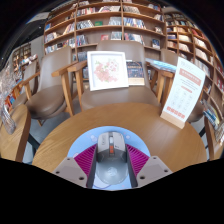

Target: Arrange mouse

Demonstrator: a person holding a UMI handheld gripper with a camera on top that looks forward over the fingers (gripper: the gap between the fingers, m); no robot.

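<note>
A grey mouse (111, 152) with an orange scroll wheel lies lengthwise between my fingers, over a light blue mouse mat (78, 139) on a round wooden table (150, 118). My gripper (111, 149) is shut on the mouse, and the magenta pads (87, 157) press against both of its sides. The rear of the mouse reaches back between the finger bases. The mat shows on both sides of the fingers and just ahead of them.
A white placard (183, 92) stands on the table's far right edge. Beyond the table is a wooden chair (45, 95) to the left and a bench holding a picture board (108, 70). Bookshelves (110, 20) line the back wall.
</note>
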